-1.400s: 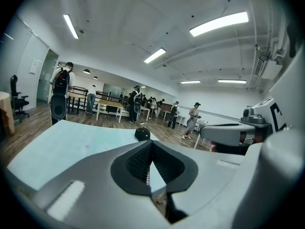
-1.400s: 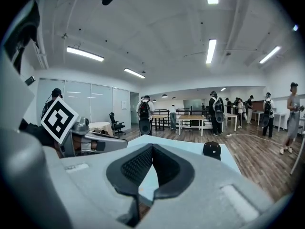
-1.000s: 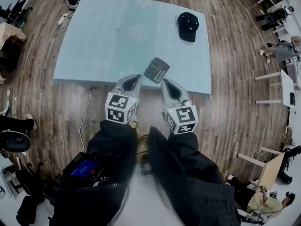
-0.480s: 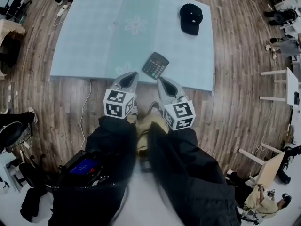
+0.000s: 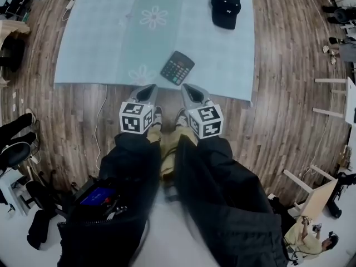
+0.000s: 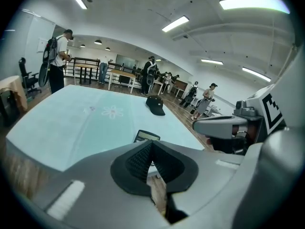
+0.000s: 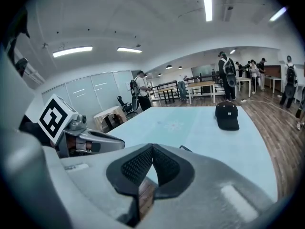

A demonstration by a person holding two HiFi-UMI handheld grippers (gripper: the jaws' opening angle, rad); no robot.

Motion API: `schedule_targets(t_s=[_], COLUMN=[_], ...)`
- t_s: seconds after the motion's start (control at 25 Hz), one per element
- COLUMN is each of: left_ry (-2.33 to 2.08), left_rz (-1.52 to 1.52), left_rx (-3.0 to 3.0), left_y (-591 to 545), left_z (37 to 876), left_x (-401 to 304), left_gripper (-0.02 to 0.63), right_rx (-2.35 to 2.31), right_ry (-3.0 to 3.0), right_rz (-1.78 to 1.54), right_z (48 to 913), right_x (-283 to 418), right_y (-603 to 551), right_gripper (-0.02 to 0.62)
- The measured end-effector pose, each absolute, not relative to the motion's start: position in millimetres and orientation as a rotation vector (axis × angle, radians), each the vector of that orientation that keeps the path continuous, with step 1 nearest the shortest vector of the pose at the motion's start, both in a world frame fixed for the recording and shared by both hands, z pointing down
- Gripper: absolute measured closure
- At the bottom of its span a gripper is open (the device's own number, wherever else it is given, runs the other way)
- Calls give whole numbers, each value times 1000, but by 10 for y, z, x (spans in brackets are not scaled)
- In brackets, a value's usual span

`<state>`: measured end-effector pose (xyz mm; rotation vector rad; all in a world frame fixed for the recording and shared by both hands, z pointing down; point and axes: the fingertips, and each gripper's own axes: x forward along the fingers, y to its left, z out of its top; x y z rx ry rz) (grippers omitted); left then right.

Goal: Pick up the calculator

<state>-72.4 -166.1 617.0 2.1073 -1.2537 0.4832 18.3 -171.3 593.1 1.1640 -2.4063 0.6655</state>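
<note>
A dark calculator [image 5: 177,68] lies flat and tilted on the light blue table [image 5: 100,43], near its front edge. In the left gripper view the calculator [image 6: 146,136] shows just beyond my jaw tips. My left gripper [image 5: 150,88] and right gripper [image 5: 186,88] hang side by side just short of the table's near edge, over the wooden floor. The calculator lies a little ahead, between their lines. Both are shut with nothing in them. In the right gripper view only a corner of the calculator [image 7: 185,149] peeks over the right gripper [image 7: 152,149].
A black cap [image 5: 225,7] rests at the table's far right. A cable [image 5: 103,121] trails on the wooden floor [image 5: 278,93] left of my legs. Several people and desks stand far behind the table [image 6: 95,118]. Chairs and bags [image 5: 16,143] sit at the left.
Both grippers have sunk and tipped further downward, still side by side in front of the table's near edge. Their jaws stayed shut.
</note>
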Motion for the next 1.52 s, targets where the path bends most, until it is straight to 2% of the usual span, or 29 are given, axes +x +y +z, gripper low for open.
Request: schedule_targets(t_s=[0.88,1.52], left_ry=[-1186,-1147], left_rz=[553,601], left_rx=[1928,1967], left_y=[-1896,-2431], left_z=[7066,7247], left_x=[-704,-486], left_gripper=[604,604], right_rx=[1023,1115], right_ry=[-2127,-2073], right_rz=[807,775], right_z=[7224,7542], right_x=[254,566], right_y=[-1959,-2674], right_gripper=[594,594])
